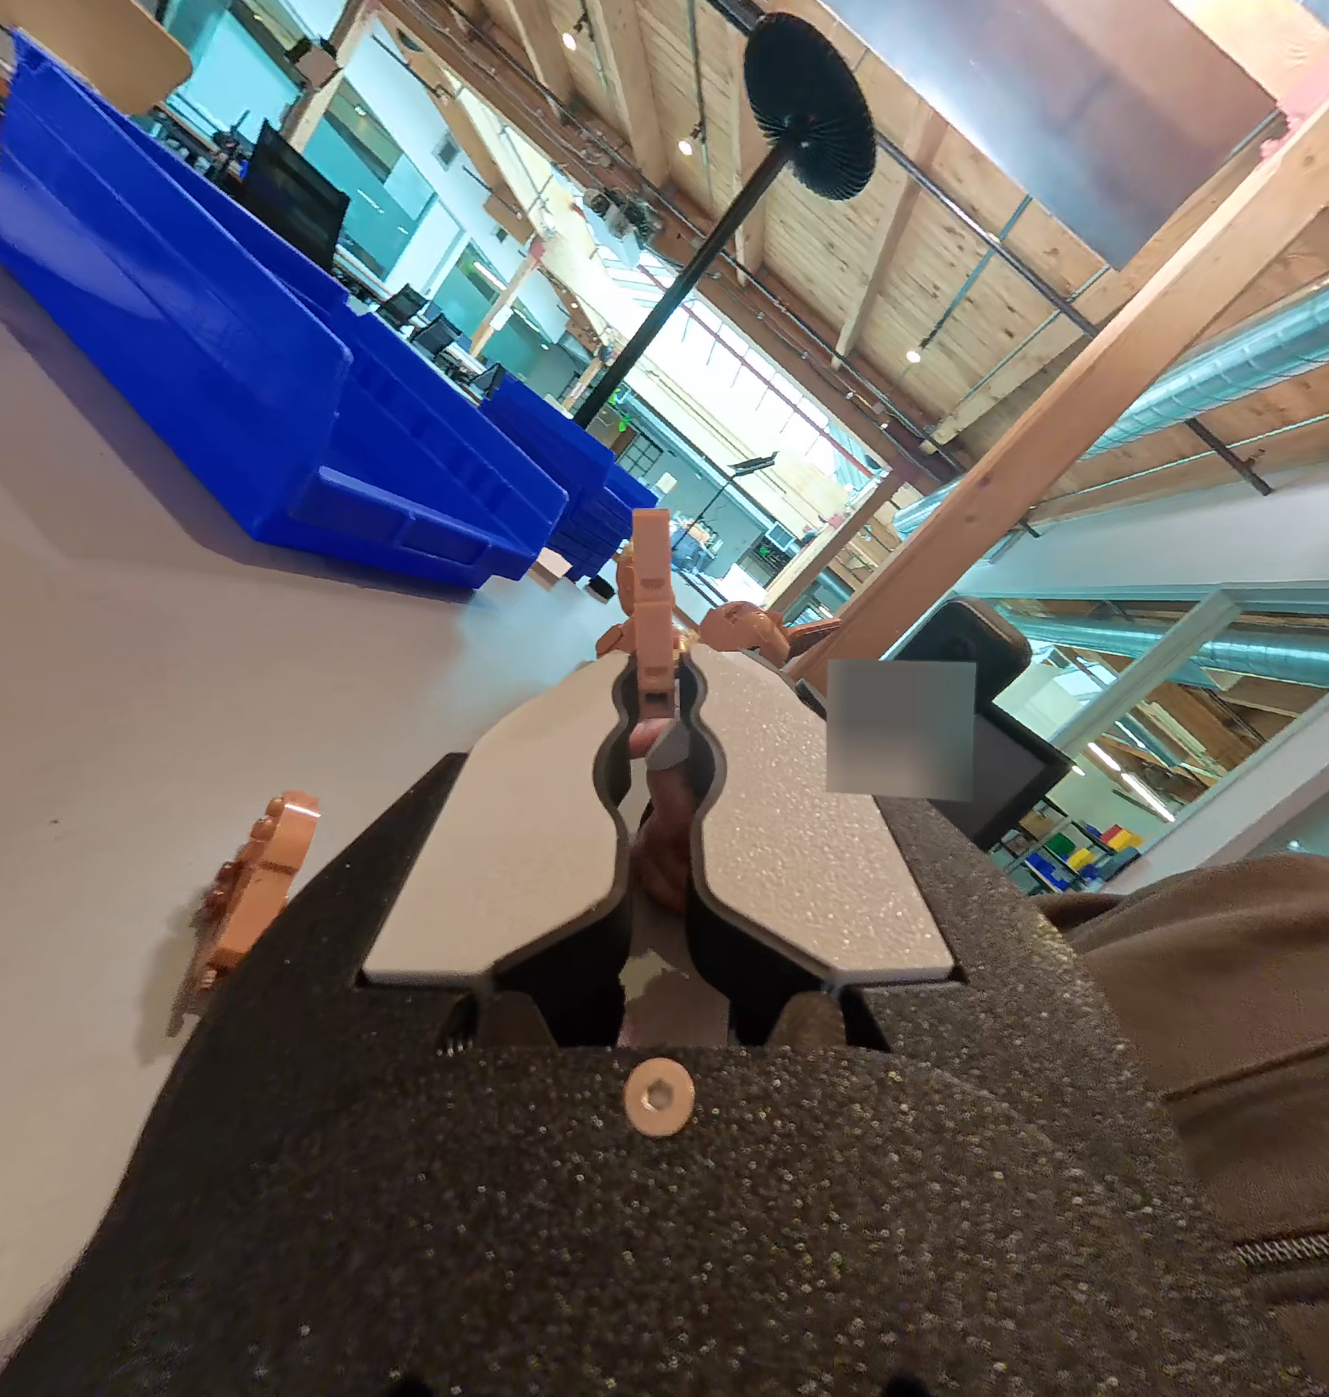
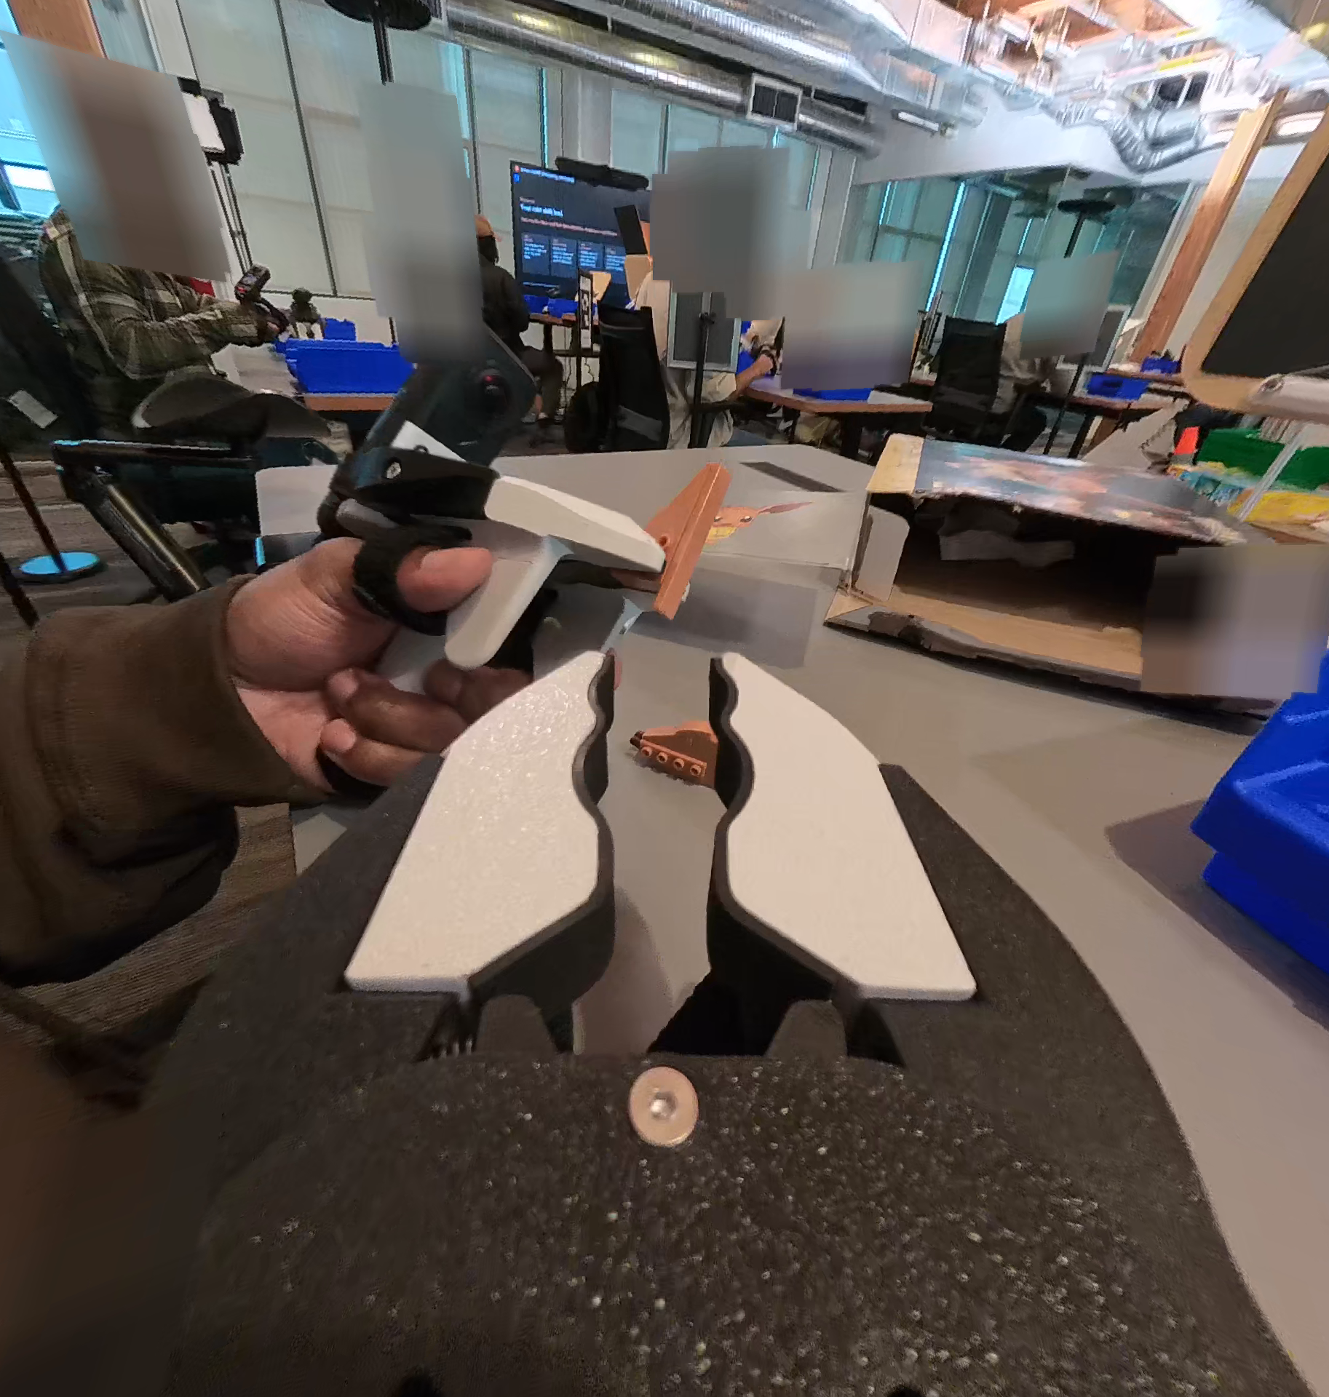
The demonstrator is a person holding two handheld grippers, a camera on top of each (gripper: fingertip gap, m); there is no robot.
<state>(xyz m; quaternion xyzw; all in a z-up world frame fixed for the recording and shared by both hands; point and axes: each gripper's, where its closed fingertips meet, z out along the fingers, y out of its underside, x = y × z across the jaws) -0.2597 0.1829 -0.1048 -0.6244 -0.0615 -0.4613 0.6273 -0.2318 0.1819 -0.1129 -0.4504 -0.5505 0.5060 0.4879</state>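
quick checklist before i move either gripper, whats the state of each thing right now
1. Left gripper shut on the tan flat brick piece, pads against both its faces: ok.
2. Piece seated straight in the jaws, standing out past the fingertips: ok from the left wrist view; how deep it sits, cannot tell.
3. Right gripper open with nothing between its fingers: ok.
4. Studded tan piece lies loose on the grey table, beyond the right fingertips: ok.
5. Another tan piece lies on the table beside the left gripper: ok.
6. Blue bin stands apart from the right gripper: ok.
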